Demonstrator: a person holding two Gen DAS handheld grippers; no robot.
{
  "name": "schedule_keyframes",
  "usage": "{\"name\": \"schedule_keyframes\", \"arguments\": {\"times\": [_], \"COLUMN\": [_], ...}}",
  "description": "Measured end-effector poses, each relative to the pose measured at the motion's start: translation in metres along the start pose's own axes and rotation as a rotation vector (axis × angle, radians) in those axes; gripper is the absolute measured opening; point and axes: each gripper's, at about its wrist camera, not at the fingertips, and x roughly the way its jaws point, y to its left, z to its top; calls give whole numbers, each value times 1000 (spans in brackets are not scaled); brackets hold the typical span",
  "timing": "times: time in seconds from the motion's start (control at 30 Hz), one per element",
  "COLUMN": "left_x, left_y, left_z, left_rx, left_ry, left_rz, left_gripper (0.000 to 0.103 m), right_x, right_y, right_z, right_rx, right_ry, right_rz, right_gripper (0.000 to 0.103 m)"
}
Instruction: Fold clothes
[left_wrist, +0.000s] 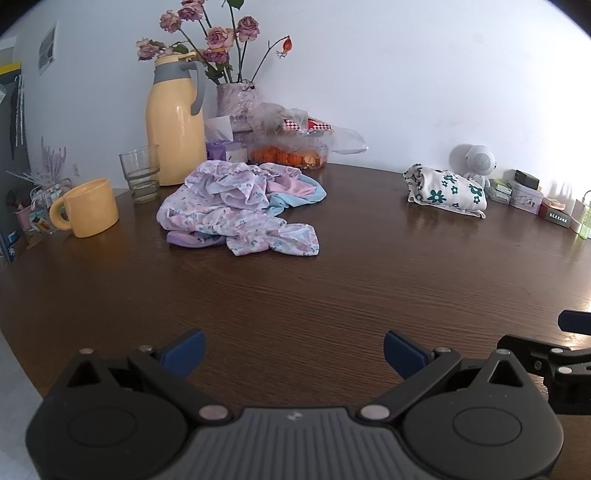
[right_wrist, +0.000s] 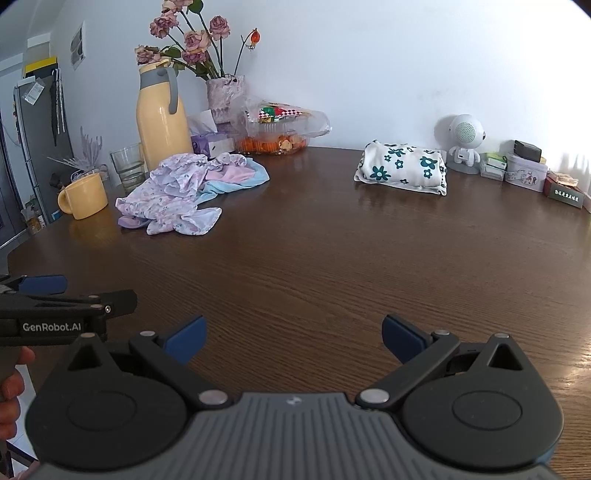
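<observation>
Bright right-side glare; fisheye-warped edges

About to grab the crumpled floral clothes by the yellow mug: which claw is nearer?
Left. The left claw faces the crumpled clothes almost head-on; from the right claw they lie further off to the left.

The crumpled clothes (left_wrist: 236, 206) are pink-lilac floral with blue trim. The folded cloth (left_wrist: 445, 192) is white with teal flowers. The mug (left_wrist: 90, 207) and jug (left_wrist: 173, 125) are yellow.

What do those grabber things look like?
Both the left gripper and the right gripper have black arms with silver rivets, blue jaws and a ribbed grey body. The left one's side says "GenRobot.AI" in white letters.
</observation>
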Motion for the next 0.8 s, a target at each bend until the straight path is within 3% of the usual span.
{"name": "schedule_keyframes", "arguments": {"times": [0.8], "left_x": [2], "left_y": [4], "left_z": [2], "left_rx": [-6], "left_ry": [3], "left_rz": [-2], "left_gripper": [103], "right_x": [4], "right_y": [5], "right_z": [3], "right_rx": [-7], "right_ry": [6], "right_rz": [5], "right_gripper": [103]}}
